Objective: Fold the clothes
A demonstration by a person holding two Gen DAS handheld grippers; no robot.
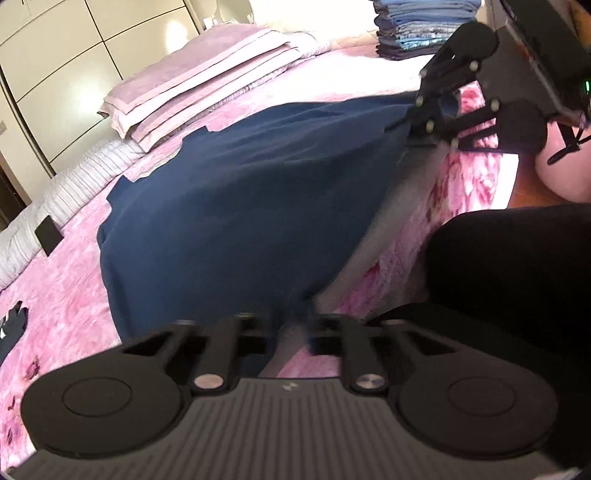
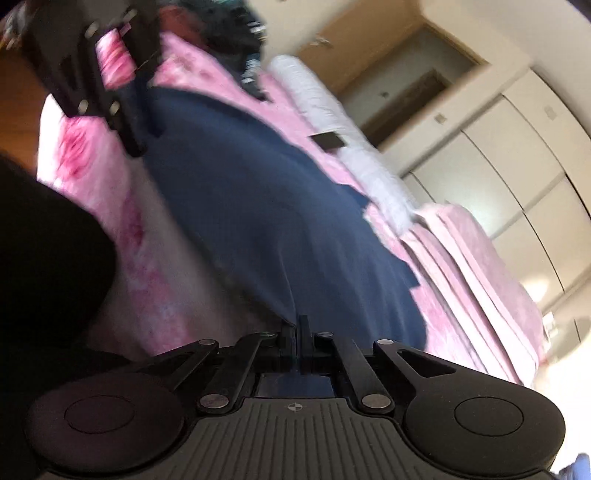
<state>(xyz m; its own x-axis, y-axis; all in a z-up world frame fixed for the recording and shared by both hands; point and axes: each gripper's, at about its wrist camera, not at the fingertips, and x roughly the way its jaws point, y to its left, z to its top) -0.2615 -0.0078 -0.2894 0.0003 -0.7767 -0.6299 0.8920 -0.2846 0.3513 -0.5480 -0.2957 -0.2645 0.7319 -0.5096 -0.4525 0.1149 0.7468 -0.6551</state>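
- My left hand-held gripper (image 1: 291,325): jaws together, clamped on the near hem of the navy garment (image 1: 236,206), at its grey-lined edge.
- My right hand-held gripper (image 2: 295,328): jaws together on the same navy cloth, at the other near corner; a sliver of blue shows between the fingers.
- In the left wrist view the right one sits at the far right end of that edge; in the right wrist view the left one sits top left. So both near corners are pinched.
- Navy garment lies spread flat on the pink floral bed cover (image 1: 66,302), near edge along the bed's side.
- Step in hand, my read: lift the near edge and carry it over to the far edge. To do it well: keep both grips level, hold the edge taut between them, raise together, lay corners on corners, let go only when flat.
- Risk: cloth is thin, one pinch could slip; views are blurred.
- Counts: two hand-held grippers, one navy garment, one stack of folded blue clothes (image 1: 413,29) at the far end, one pile of folded pink bedding (image 1: 207,85), one dark flat phone-like thing (image 1: 48,234).
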